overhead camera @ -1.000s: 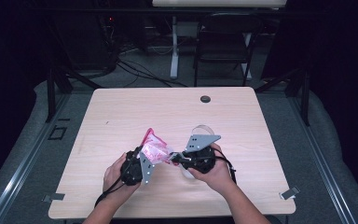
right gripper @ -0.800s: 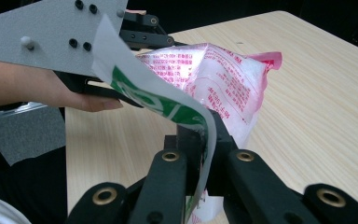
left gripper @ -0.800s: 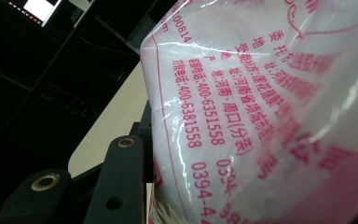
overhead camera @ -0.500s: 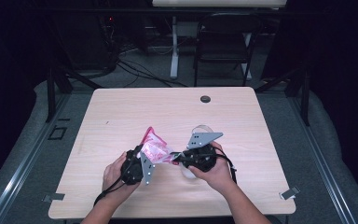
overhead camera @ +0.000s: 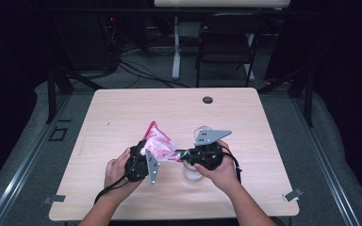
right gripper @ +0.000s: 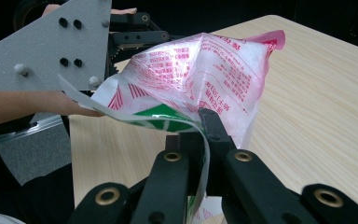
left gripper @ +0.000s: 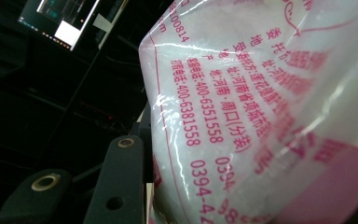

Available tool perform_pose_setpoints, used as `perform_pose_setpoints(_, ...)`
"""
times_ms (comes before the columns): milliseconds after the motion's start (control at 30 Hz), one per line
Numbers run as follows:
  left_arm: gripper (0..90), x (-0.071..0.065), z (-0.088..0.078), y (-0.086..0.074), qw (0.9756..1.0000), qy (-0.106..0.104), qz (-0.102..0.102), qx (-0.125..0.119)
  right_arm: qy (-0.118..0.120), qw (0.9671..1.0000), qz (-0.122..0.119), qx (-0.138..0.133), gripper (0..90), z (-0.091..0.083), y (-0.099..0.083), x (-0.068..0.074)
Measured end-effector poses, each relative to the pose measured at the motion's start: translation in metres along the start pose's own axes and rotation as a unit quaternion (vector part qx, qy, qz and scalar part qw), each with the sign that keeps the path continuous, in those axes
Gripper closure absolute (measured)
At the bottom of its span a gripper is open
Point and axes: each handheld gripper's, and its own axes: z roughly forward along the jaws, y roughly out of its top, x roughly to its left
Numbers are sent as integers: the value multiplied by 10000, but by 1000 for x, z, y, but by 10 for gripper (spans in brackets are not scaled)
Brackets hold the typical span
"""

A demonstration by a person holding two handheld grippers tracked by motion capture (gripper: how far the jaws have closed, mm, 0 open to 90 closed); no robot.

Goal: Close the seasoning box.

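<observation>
Both grippers hold a pink-and-white printed plastic bag of white granules [overhead camera: 158,143] above the near middle of the tabletop [overhead camera: 122,113]. The left gripper [overhead camera: 139,162] has its jaws clamped on the bag's body. The right gripper [right gripper: 204,140] has its jaws pressed together on the bag's green-printed corner flap, having just been closing on it. A clear glass [overhead camera: 194,170] stands just under the right hand [overhead camera: 224,172], near the front edge. The step in hand looks like tearing the bag open; next, the grippers likely must pull apart while keeping their pinch. Open tabletop lies toward the far edge and both side edges, so there is room to spread.
</observation>
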Motion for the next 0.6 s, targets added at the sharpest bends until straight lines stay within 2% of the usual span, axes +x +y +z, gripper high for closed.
perform_pose_setpoints(200, 645, 0, 5, 8, 9998, 74, 161, -28, -48, 9999, 76, -52, 892, -5, -1, -6)
perform_pose_setpoints(233, 645, 1, 5, 9, 9996, 100, 268, -12, -56, 9999, 91, -63, 892, -6, -2, -6)
perform_pose_setpoints(333, 645, 2, 7, 12, 9992, 122, 387, 28, -94, 9999, 115, -55, 892, -8, -3, -8)
perform_pose_setpoints(600, 646, 1, 12, 19, 9986, 167, 500, -21, -172, 9997, 149, -74, 893, -12, -5, -14)
